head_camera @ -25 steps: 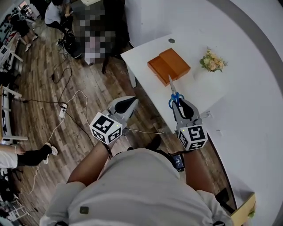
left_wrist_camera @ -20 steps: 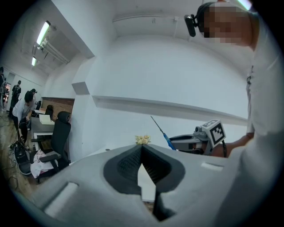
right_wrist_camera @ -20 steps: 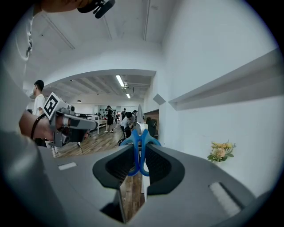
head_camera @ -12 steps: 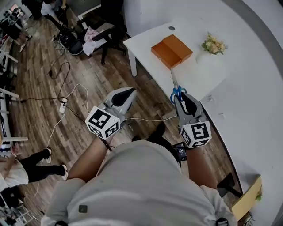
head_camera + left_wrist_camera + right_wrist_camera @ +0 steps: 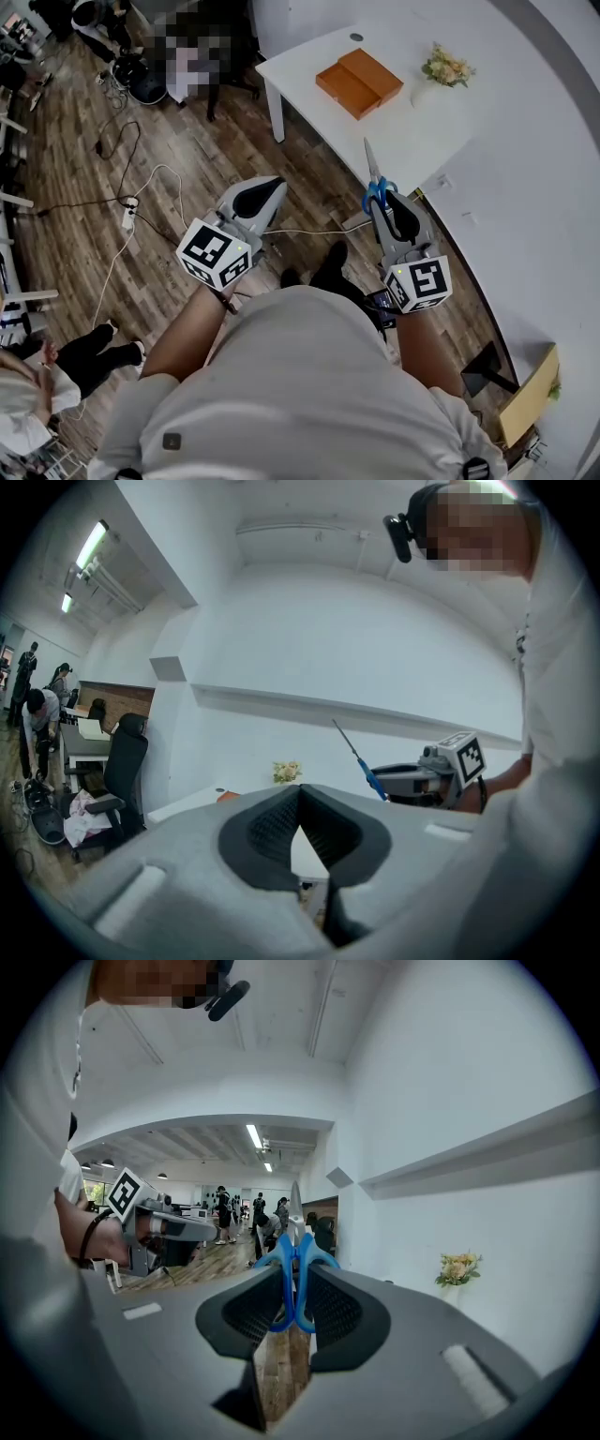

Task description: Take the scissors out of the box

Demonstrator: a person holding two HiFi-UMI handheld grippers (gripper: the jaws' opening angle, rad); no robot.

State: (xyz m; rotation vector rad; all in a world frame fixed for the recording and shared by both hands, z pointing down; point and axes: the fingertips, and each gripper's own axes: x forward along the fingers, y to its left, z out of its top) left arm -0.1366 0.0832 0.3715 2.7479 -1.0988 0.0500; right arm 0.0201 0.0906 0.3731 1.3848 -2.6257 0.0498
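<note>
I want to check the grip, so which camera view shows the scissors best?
The right gripper view: the scissors fill the centre, their blue handles clamped between the right tool's pads, blade pointing away. The head view shows them whole but small, from above. The left gripper view catches them only as a thin, distant sliver.

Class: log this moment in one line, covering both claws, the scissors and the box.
left claw: shut, empty | right claw: shut on scissors by blue handles | box: on white table, scissors out
</note>
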